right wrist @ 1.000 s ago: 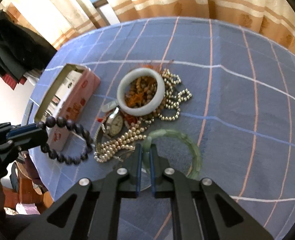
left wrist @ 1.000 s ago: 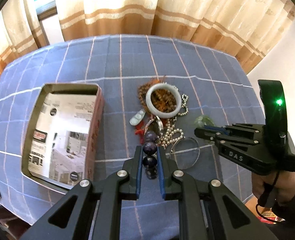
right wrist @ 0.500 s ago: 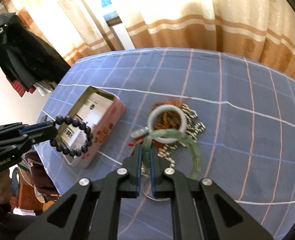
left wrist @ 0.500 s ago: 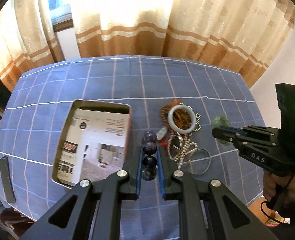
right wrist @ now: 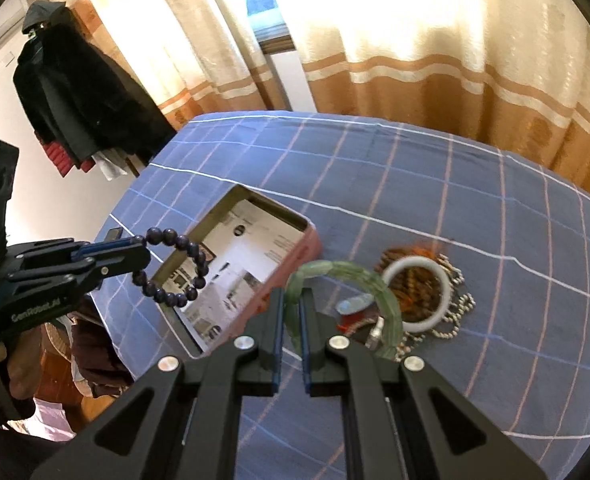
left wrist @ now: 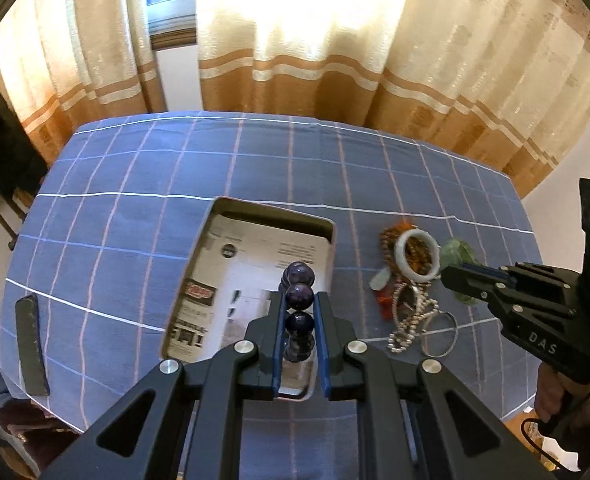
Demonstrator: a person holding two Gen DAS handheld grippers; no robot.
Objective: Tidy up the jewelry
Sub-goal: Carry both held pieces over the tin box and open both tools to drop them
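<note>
My left gripper (left wrist: 299, 298) is shut on a dark purple bead bracelet (left wrist: 299, 296), held above the open tin box (left wrist: 199, 264) lined with printed paper; the bracelet hangs as a loop in the right wrist view (right wrist: 175, 266). My right gripper (right wrist: 291, 300) is shut on a green jade bangle (right wrist: 351, 280), lifted above the table beside the box's pink wall (right wrist: 291, 264). The jewelry pile (left wrist: 411, 280) lies right of the box: a white bangle (right wrist: 417, 292), pearl strands (left wrist: 409, 328), brown beads, a thin metal ring (left wrist: 439, 334).
A blue checked cloth (left wrist: 135, 208) covers the table. A dark flat bar (left wrist: 31, 344) lies near the left edge. Curtains hang behind the table. A black coat (right wrist: 79, 96) hangs at the far left.
Both grippers have risen and drawn back from the pile, carrying their bracelets. The left one has shifted left over the box; the right one has moved toward the box.
</note>
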